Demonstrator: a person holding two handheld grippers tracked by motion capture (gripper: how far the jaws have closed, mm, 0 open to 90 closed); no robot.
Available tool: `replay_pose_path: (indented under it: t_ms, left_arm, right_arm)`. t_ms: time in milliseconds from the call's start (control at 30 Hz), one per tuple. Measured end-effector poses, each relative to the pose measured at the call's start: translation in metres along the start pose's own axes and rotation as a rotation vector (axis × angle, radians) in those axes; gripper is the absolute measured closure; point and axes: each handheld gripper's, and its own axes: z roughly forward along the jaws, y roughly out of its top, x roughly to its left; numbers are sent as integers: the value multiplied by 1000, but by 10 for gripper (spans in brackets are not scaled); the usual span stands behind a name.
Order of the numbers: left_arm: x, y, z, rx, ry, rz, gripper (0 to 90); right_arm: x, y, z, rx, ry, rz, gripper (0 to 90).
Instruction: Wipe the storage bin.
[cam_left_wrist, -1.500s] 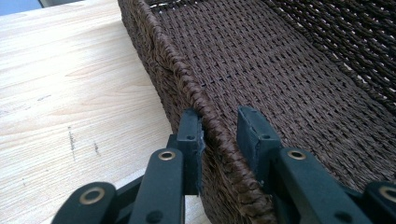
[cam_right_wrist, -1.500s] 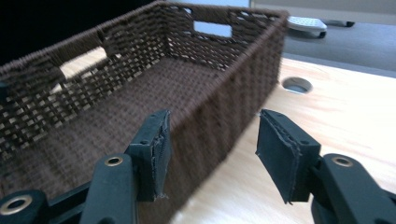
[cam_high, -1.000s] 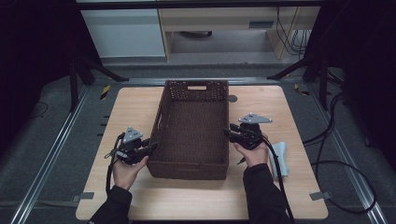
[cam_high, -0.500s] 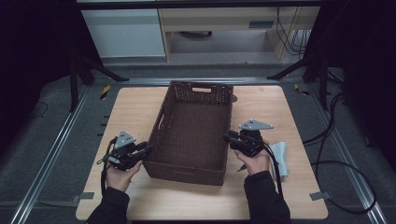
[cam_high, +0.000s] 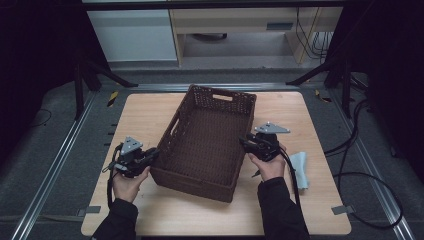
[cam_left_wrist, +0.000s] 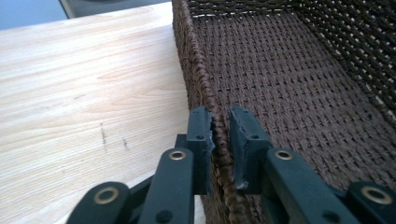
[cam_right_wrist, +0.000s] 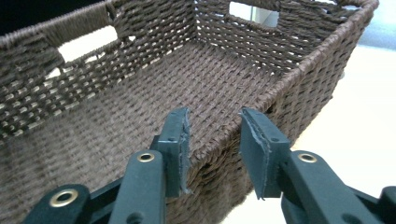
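Turned askew since a second ago, the wicker basket (cam_high: 207, 140) is bracketed by both tools on the table (cam_high: 150, 107) | light, stiff weave, rim is the hold | left gripper (cam_left_wrist: 222, 135) just closed, pinching the near-left rim | right gripper (cam_right_wrist: 215, 140) just widened, rim straddled, not pinched.

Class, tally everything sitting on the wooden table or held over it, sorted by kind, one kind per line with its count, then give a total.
Brown woven basket: 1
Handheld grippers: 2, the left gripper and the right gripper
Pale blue cloth: 1
Total: 4
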Motion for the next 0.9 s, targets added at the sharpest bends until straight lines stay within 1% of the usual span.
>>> replay_pose_path:
  t_ms: [33, 67, 133, 200, 233, 333, 400, 433, 467, 500, 533, 567, 667, 700, 733, 767, 800, 833, 867, 900]
  left_arm:
    - [-1, -1, -2, 1, -9, 4, 735]
    - [-1, -2, -4, -3, -10, 4, 722]
    - [0, -3, -7, 0, -7, 6, 727]
    - [1, -5, -7, 3, -20, -3, 756]
    - [2, -5, -7, 5, -21, -5, 778]
    - [5, -4, -5, 8, -12, -9, 805]
    - [8, -3, -3, 4, -13, -23, 816]
    - [10, -2, -1, 1, -17, -28, 817]
    - [12, -1, 0, 1, -18, -31, 818]
    - [13, -1, 1, -1, -15, -31, 819]
    - [14, 0, 3, -1, -9, -26, 820]
    - [15, 0, 4, -4, -9, -30, 820]
    - [18, 1, 5, -4, -8, -28, 817]
    - [17, 1, 5, -6, -5, -28, 815]
    - [16, 1, 4, -9, 6, -24, 807]
    - [15, 1, 3, -15, 28, -20, 780]
    - [14, 2, 1, -19, 39, -22, 726]
    - [14, 2, -1, -28, 30, -32, 679]
    - [14, 3, -4, -35, 24, -36, 651]
    - [13, 3, -7, -43, 27, -37, 625]
  right_arm:
    - [1, -1, -1, -2, -1, -1, 646]
    - [2, -1, -1, -2, -4, -5, 648]
    - [4, -1, -3, 9, -8, -15, 647]
    - [7, -2, -7, 20, -10, -23, 644]
    - [8, -3, -9, 21, -8, -26, 643]
    - [13, -8, -18, 24, 2, -7, 634]
    - [16, -8, -23, 41, 17, -16, 629]
    - [16, -6, -26, 49, 28, -29, 637]
    - [16, -4, -28, 50, 37, -34, 616]
    - [15, -2, -30, 33, 37, -34, 603]
    - [14, 1, -30, 15, 31, -35, 591]
    - [12, 3, -30, 6, 23, -29, 574]
    - [5, 6, -22, 0, -20, -18, 550]
    - [3, 6, -19, 2, -29, -8, 551]
    - [1, 5, -16, 6, -40, -6, 550]
    - [0, 3, -13, 11, -49, -8, 553]
    - [-1, 1, -10, 21, -58, -11, 562]
    - [-2, -1, -8, 18, -56, -10, 567]
    - [-2, -3, -8, 8, -53, 5, 572]
    - [-2, -3, -9, 6, -48, 17, 575]
